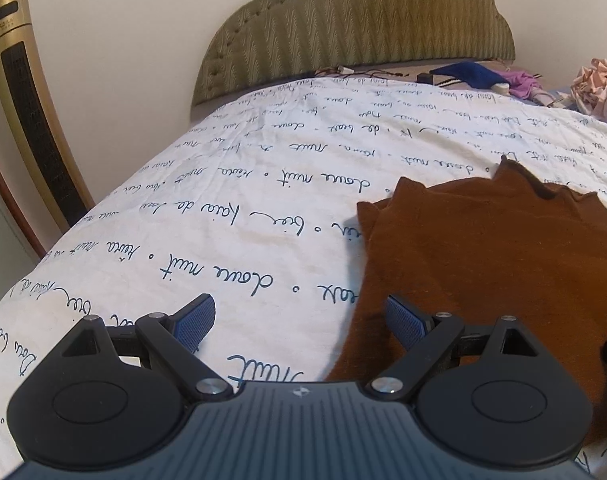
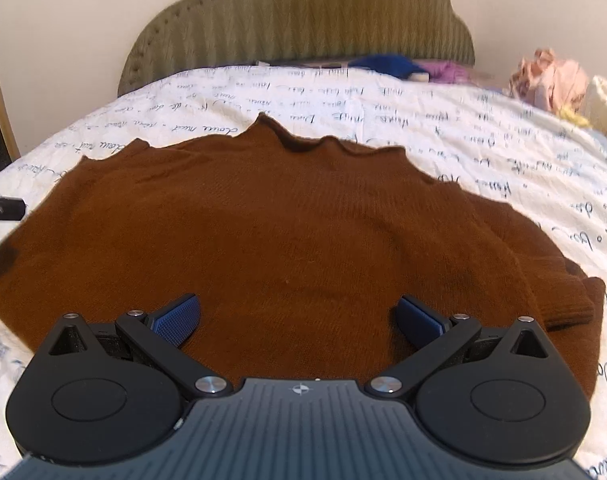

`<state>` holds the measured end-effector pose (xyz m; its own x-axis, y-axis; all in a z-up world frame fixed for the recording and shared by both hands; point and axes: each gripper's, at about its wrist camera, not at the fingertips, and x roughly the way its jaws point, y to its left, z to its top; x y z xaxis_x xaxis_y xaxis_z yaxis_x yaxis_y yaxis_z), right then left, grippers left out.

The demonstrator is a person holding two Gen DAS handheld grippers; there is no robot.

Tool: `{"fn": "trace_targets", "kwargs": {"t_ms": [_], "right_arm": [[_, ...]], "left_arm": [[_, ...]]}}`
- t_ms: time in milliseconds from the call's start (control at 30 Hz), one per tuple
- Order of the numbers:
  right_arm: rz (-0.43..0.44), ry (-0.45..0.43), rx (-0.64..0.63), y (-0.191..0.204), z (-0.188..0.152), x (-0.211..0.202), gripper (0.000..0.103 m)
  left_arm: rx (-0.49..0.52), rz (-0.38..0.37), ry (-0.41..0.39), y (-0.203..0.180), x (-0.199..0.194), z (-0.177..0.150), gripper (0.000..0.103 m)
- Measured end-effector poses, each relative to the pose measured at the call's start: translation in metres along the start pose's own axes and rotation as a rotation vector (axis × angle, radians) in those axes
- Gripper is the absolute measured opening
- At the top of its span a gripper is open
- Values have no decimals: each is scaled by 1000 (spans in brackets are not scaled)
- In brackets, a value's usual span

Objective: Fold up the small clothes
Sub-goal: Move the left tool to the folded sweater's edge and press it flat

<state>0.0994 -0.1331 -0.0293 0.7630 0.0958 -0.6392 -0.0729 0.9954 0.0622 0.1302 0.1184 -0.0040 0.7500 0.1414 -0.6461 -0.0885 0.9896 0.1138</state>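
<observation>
Brown knit sweater (image 2: 295,220) spread flat on white script-printed bedsheet (image 1: 231,184), neckline toward olive headboard (image 2: 299,20). One sleeve folded in along your right edge, ribbed cuff (image 2: 563,308) showing. Fabric mostly smooth, far edge wavy. Your right gripper (image 2: 297,318) spread wide, empty, above near hem. Your left gripper (image 1: 299,320) also spread wide, straddling sweater's left edge, holding nothing.
</observation>
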Motion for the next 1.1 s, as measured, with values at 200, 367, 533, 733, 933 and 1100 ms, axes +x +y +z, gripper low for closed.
{"fn": "trace_targets", "kwargs": {"t_ms": [200,367,533,733,933,1100], "right_arm": [[190,-89,45,17,1,-37,103],[186,-89,-6,42,1,-51,103],[71,-159,-106,68,0,-67,103],[-3,-165,-130,83,0,-72,103],[1,-126,-132,91,-2,-67,103],[-5,-111,-160,101,-6,-61,103]], "left_arm": [[-11,-11,25,0,6,6,92],[0,-10,33,-2,10,11,92],[-2,-18,57,0,18,18,92],[-17,-1,92,0,28,27,92],[1,12,101,-4,33,29,92],[5,17,112,-5,38,31,92]]}}
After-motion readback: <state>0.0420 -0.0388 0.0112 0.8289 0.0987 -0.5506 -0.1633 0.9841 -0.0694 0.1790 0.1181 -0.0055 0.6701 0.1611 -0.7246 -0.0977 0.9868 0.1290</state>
